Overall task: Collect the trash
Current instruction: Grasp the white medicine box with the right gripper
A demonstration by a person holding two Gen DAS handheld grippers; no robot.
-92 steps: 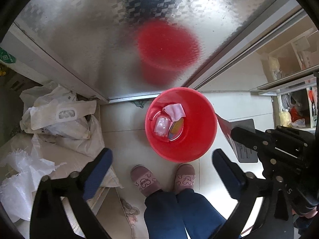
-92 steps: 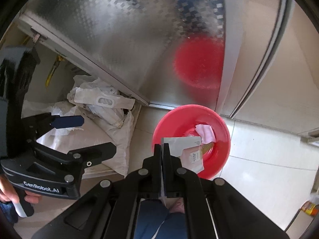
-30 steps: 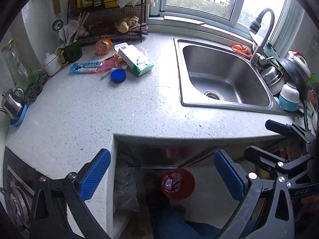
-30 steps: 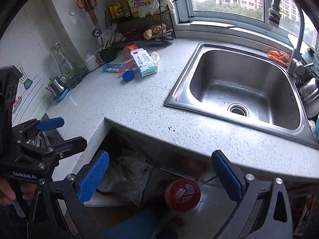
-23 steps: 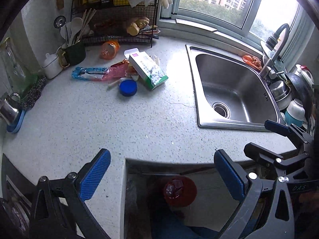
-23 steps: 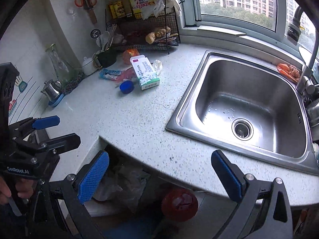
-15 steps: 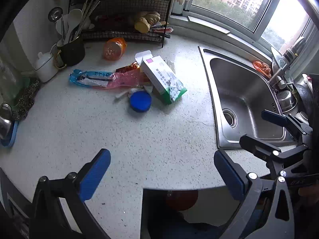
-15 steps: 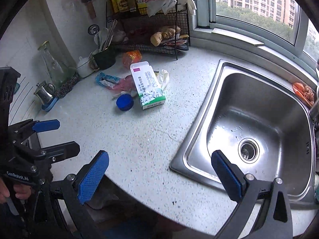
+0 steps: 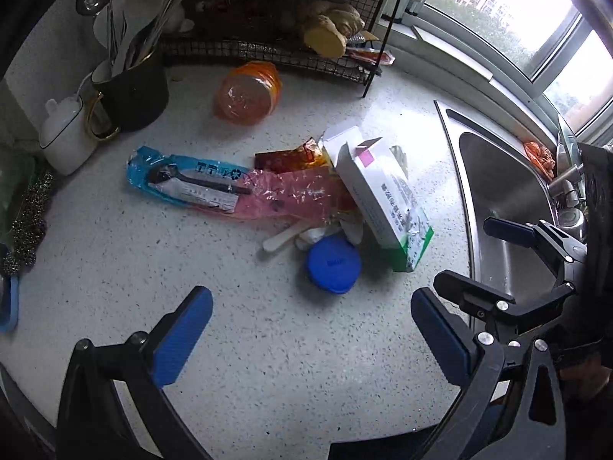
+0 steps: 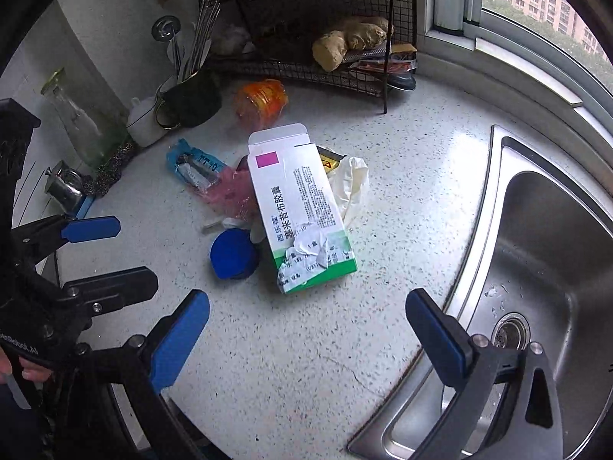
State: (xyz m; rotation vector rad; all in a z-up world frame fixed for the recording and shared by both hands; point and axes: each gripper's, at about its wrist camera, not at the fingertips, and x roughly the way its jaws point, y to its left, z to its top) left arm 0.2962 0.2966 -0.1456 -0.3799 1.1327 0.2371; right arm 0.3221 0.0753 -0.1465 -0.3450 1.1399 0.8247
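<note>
Since half a second ago you have carried both grippers in over the countertop (image 9: pixel 268 364), so the trash pile looms larger. From your left wrist, the left gripper (image 9: pixel 306 335) gapes wide and empty, with the blue lid (image 9: pixel 332 263) just ahead, touching the white-and-green box (image 9: pixel 383 203); pink wrapper (image 9: pixel 291 195) lies beside it. From your right wrist, the right gripper (image 10: pixel 306 331) is spread wide, holding nothing, the box (image 10: pixel 300 214) ahead and the sink (image 10: pixel 544 268) to its right.
</note>
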